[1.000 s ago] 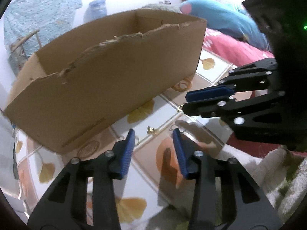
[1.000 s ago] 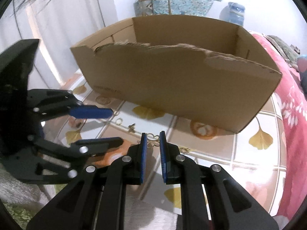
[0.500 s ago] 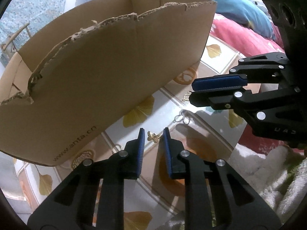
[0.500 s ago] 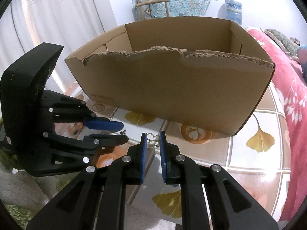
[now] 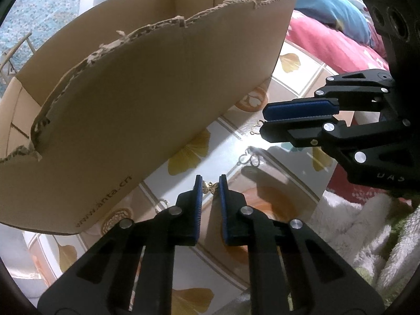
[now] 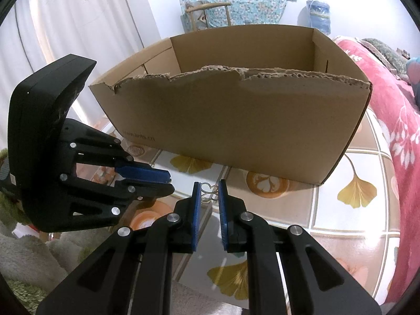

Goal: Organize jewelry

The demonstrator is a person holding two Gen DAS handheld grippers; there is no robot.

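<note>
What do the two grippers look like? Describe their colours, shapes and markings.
Both match. The left gripper and right gripper have black angular linkage arms with cut-out slots, round silver pivot pins and flat blue ribbed pads. The right gripper's body, seen from the left wrist view, carries faint pale lettering.

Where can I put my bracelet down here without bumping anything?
The bare tiles between the right corner of the cardboard box and the red blanket are free. Crowded in front of the box: the left claw has just been closing on a butterfly charm, the right claw pinches a wire loop, loose pieces lie between.
</note>
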